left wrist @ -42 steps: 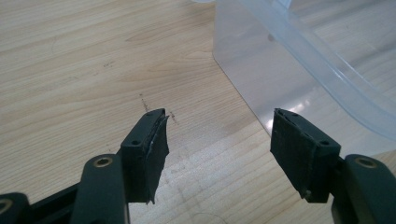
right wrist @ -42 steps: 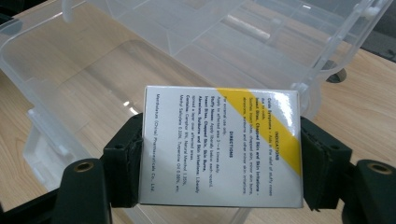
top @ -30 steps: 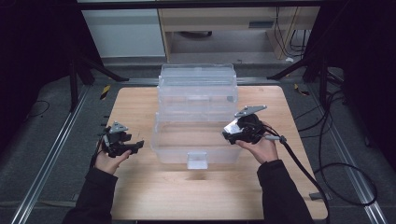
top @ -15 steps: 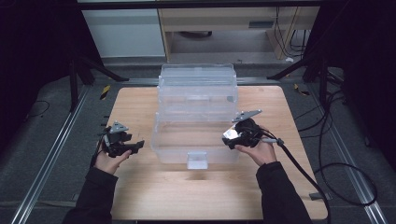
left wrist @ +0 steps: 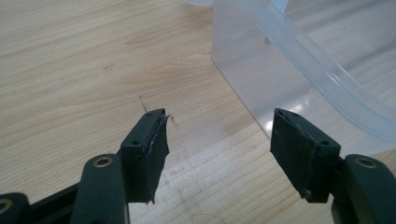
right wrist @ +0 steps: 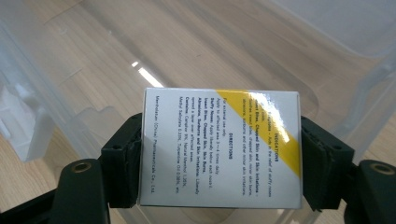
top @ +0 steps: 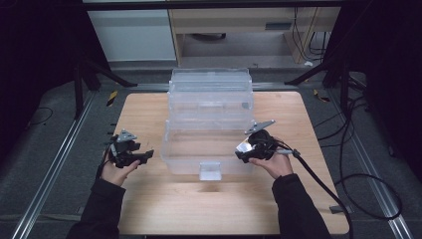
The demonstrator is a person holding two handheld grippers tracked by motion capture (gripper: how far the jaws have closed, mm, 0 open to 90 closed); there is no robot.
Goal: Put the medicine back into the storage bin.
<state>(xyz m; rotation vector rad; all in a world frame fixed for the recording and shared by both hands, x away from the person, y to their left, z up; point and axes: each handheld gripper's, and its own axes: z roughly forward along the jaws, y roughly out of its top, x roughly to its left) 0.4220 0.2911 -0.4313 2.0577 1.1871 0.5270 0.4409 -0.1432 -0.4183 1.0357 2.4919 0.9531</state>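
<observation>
My right gripper (top: 245, 152) holds a small white carton (right wrist: 219, 147) between its jaws, one black pad against each side of the carton, so the grasp runs across its width. The carton sits square in the gap and juts out past the pad tips, its printed face turned up toward me. In the high view the right gripper hovers at the near right corner of the clear bin (top: 211, 149), and in the right gripper view the carton hangs over the bin's open inside.

My left gripper (top: 142, 156) has its jaws released, spread wide with bare wood between them. It sits just beside the bin's near left wall, low over the counter (top: 308, 149).

The carton is smooth, glossy card, a flat-sided rectangular box with crisp edges, white with fine black print and a yellow diagonal band across one corner. The bin is clear, slightly frosted plastic with rounded corners and a thick rolled rim; a second clear bin (top: 210, 89) stands behind it on the far side. The counter is pale wood with a straight, fine grain. My pads (left wrist: 154, 144) are matte black rubber blocks, the left one frayed along its edge.
</observation>
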